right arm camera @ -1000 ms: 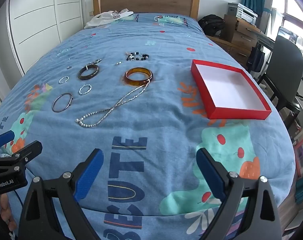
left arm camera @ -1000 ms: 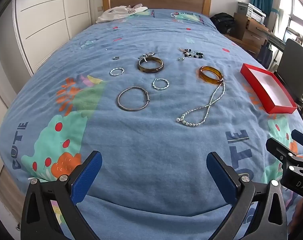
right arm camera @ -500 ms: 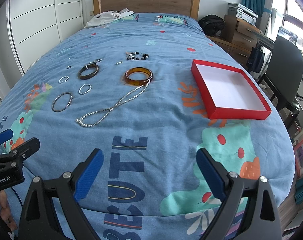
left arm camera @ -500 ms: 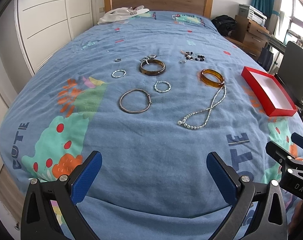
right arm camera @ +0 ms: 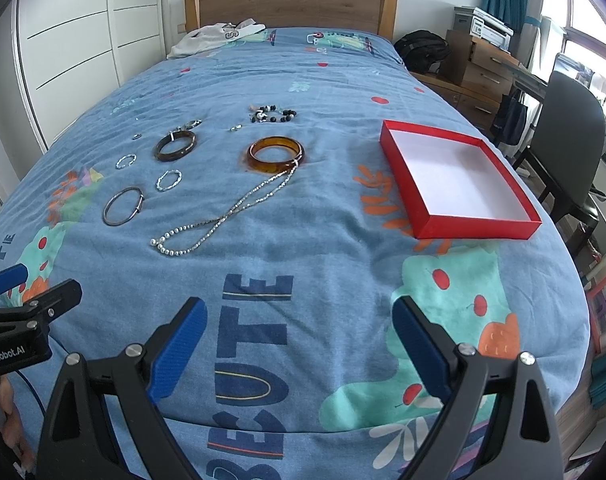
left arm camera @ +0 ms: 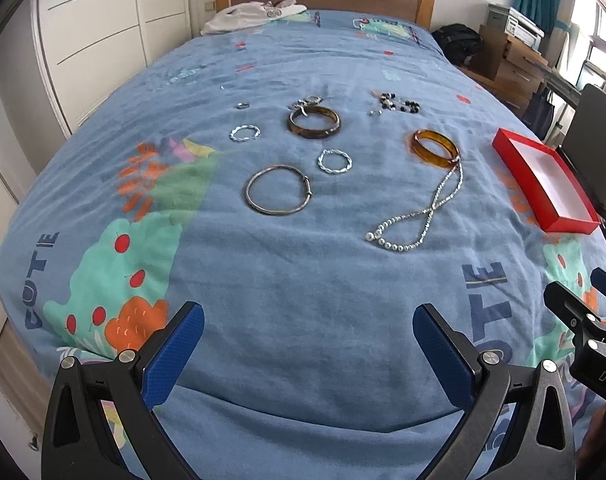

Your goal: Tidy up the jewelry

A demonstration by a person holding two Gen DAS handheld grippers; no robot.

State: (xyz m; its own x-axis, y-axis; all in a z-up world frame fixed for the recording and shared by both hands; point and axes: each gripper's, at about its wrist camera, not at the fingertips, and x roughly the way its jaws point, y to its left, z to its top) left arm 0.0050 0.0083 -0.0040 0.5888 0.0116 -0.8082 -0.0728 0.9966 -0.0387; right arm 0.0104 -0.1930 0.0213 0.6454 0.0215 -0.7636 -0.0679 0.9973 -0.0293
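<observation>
On the blue bedspread (right arm camera: 303,256) lie all pieces, none boxed: pearl necklace (right arm camera: 223,216) touching the amber bangle (right arm camera: 276,155), dark bangle (right arm camera: 175,145), silver hoop (left arm camera: 278,195), twisted rings and beads beyond. Red box (right arm camera: 455,178) sits apart at right, holding nothing. Left gripper (left arm camera: 307,346) and right gripper (right arm camera: 295,344) both hang spread, carrying nothing. Risks: the necklace may drag the bangle when lifted; thin rings may sink into soft fabric and slip the blue pads (right arm camera: 179,344)

left gripper (left arm camera: 307,354) spread wide, right gripper (right arm camera: 297,346) likewise
</observation>
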